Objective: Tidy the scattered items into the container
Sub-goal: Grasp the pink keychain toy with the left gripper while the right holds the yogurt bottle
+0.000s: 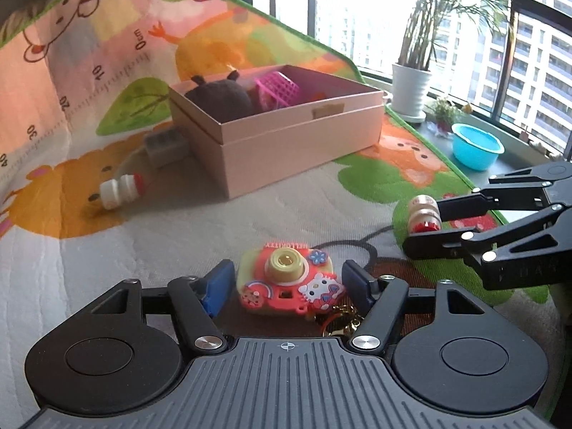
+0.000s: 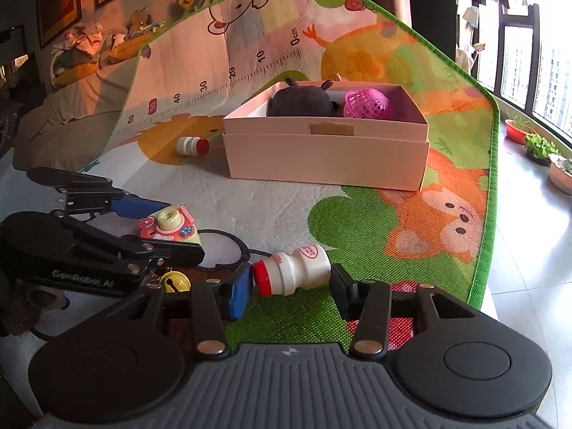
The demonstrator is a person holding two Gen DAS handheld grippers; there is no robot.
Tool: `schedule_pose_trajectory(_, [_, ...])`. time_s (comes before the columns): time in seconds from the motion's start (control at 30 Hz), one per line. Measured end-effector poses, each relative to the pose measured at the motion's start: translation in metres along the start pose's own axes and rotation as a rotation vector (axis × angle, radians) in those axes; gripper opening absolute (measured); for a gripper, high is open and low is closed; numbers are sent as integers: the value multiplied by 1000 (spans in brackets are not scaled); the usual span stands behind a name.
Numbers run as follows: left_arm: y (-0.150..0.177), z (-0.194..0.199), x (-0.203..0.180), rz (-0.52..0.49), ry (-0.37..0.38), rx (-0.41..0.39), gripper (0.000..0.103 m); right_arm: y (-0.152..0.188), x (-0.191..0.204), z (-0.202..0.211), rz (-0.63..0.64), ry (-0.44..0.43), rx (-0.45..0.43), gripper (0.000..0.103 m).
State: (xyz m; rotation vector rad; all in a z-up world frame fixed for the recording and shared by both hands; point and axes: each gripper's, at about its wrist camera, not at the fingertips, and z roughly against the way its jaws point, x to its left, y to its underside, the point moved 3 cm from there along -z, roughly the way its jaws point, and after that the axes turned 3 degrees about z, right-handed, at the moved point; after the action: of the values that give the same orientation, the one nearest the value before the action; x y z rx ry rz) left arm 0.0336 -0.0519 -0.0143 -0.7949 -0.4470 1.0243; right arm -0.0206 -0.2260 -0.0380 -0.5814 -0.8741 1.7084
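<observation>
A red Hello Kitty toy camera (image 1: 286, 279) (image 2: 168, 227) lies on the play mat between the pads of my left gripper (image 1: 289, 282) (image 2: 178, 227), which is shut on it. A small white yogurt bottle with a red neck (image 2: 291, 270) (image 1: 425, 214) sits end to end between the fingers of my right gripper (image 2: 291, 279) (image 1: 425, 225), shut on it, to the right of the camera. The pink cardboard box (image 1: 286, 143) (image 2: 321, 157) stands farther back and holds a dark plush toy (image 1: 221, 98) and a pink mesh basket (image 1: 277, 89).
A second small bottle (image 1: 121, 189) (image 2: 193, 146) and a grey block (image 1: 164, 146) lie at the box's left side. A black cord and gold bells (image 2: 175, 280) trail by the camera. The mat's green edge (image 2: 489, 214) borders tiled floor with a blue bowl (image 1: 475, 146) and potted plant (image 1: 411, 89).
</observation>
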Motion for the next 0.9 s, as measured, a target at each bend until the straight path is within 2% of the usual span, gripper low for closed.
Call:
schedule_pose_trajectory(0.13, [1,4,-6,-22,3,-4,66,-2,2,2,14,31,0,47])
schedule_pose_trajectory(0.33, [-3,22,-15,-46,-4,-40,65,-10,10,21,43,48,-45,47])
schedule_pose_trajectory(0.5, [-11,41,-18,-49,-19,-87,58,-25,16,44,82,76,-109,47])
schedule_pose_trajectory(0.67, [-29,66,-22,-64,-48,-168,54,-33,20,64,97,103,-155,47])
schedule_pose_trajectory(0.8, [-38,88,-25,-80,-65,-226,54,-26,21,69,88,104,-147,47])
schedule_pose_trajectory(0.9, [-34,92,-24,-103,-72,-231,59,-17,21,64,75,107,-120,47])
